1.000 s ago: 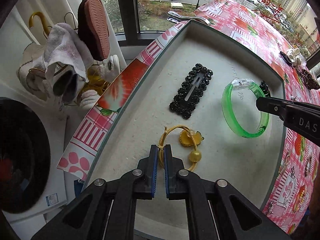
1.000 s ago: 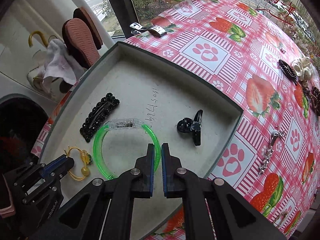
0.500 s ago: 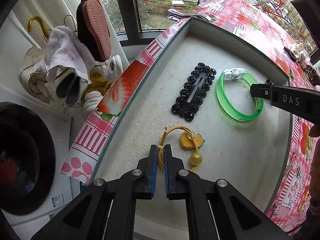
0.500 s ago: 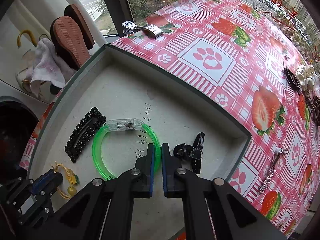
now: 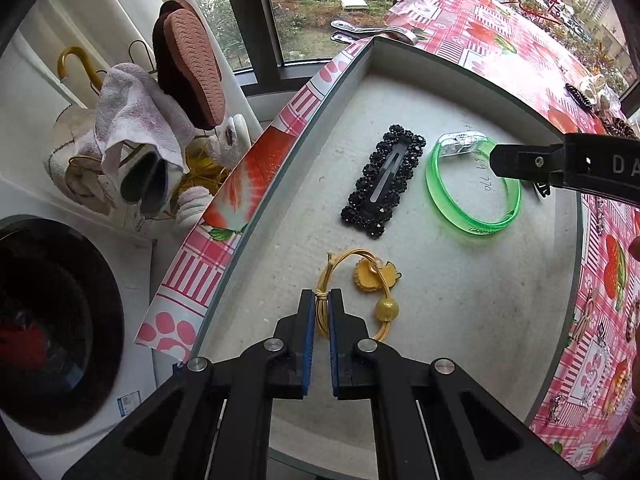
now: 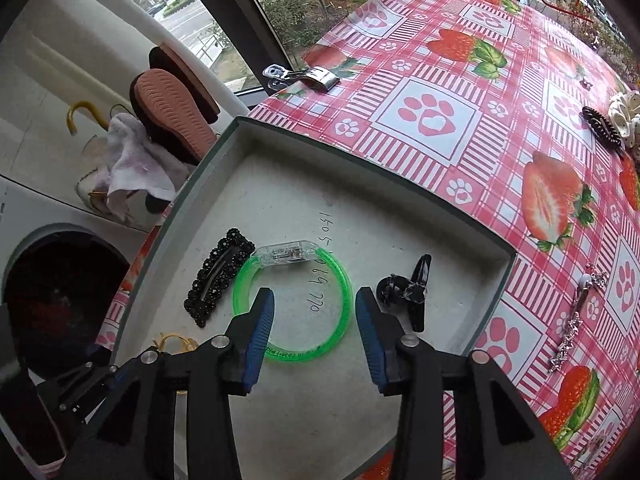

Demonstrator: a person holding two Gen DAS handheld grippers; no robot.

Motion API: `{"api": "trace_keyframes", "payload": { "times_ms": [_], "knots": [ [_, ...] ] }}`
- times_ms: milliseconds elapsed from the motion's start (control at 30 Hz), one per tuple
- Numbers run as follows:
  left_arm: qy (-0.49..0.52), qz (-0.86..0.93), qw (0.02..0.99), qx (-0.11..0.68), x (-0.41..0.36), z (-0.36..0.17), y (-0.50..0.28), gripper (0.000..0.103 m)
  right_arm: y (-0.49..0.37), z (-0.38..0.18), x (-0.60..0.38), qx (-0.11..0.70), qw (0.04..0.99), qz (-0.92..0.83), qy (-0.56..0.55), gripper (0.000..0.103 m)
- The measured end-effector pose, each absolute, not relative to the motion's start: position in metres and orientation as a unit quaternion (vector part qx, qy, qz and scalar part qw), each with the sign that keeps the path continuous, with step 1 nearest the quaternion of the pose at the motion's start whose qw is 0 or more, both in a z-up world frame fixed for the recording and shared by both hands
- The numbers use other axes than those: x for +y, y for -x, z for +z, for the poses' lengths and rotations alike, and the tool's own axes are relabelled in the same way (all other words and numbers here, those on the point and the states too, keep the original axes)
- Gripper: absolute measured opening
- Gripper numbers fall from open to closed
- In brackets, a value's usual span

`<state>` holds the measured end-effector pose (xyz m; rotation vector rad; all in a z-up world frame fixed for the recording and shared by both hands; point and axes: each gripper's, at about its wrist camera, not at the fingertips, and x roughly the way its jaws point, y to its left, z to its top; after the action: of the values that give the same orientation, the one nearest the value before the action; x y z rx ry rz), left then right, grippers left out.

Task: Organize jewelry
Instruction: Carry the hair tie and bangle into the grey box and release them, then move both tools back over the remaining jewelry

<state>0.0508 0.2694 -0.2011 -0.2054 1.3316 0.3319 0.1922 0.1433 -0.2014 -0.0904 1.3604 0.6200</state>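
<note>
left gripper (image 5: 321, 307) clamped on the yellow hair tie (image 5: 362, 288) in the tray (image 6: 360, 168); right gripper (image 6: 314, 306) opening, its fingers clear of the green bracelet (image 6: 294, 304) lying between them

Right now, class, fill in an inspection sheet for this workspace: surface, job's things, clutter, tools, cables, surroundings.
Surface: grey tray on a strawberry-and-paw tablecloth.
Job's things: in the tray, black beaded clip, green bracelet, small black claw clip, yellow hair tie.
Clutter: more hair pieces on the cloth, among them a silver clip and a white scrunchie.
Tools: left tool shut on the yellow hair tie; right tool opening, bracelet's rim between its fingers, untouched.
Cables: nothing seen.
Surroundings: window, slippers, towel, washing machine.
</note>
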Motion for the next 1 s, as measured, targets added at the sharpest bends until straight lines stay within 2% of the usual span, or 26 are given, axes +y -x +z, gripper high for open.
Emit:
{"api": "trace_keyframes", "payload": {
  "times_ms": [400, 500, 1000],
  "knots": [
    [0.074, 0.158, 0.772, 0.611, 0.264, -0.187, -0.056, 0.013, -0.171, -0.179, 0.09, 0.632, 0.724, 0.272, -0.041, 0.057],
    [0.063, 0.156, 0.776, 0.607, 0.26, -0.182, -0.058, 0.013, -0.166, -0.177, 0.071, 0.635, 0.724, 0.261, -0.061, 0.064],
    [0.034, 0.114, 0.772, 0.624, 0.219, -0.175, -0.072, 0.013, -0.149, -0.176, -0.027, 0.637, 0.735, 0.184, -0.14, 0.065]
  ]
}}
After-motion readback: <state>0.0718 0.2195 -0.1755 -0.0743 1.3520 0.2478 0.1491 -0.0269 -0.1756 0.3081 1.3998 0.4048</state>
